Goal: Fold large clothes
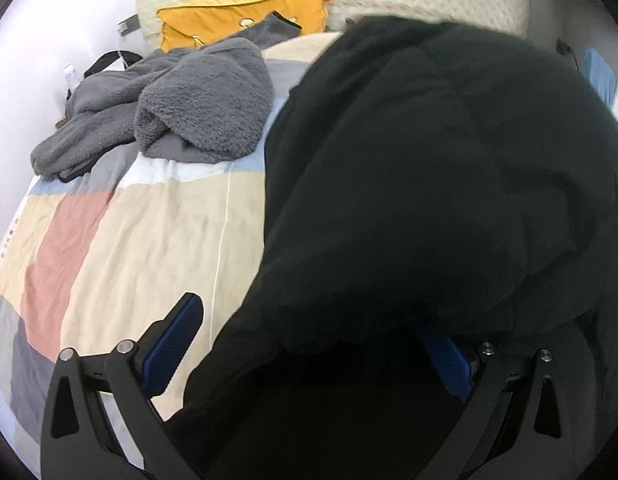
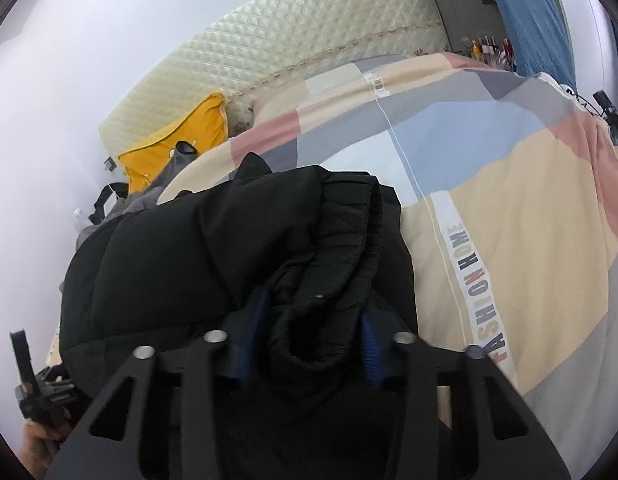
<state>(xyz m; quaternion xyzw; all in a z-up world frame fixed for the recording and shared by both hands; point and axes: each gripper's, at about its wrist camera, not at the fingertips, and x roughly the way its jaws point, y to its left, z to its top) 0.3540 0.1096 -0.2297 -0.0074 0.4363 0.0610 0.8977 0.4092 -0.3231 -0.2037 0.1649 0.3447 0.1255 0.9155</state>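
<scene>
Right wrist: right gripper (image 2: 309, 336) fingers clamp the black jacket (image 2: 213, 248)'s bunched cuff. Left gripper (image 1: 309, 340) gapes, fabric merely draped; bulky padding could slip onto bed (image 1: 157, 240).

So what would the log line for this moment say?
black padded jacket lifted | right gripper shut on jacket | left gripper open | patchwork bedcover

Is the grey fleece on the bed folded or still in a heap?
Heaped, not folded. The grey fleece lies crumpled and twisted on the patchwork quilt near the yellow pillow, with uneven lumps and no flat layers.
</scene>
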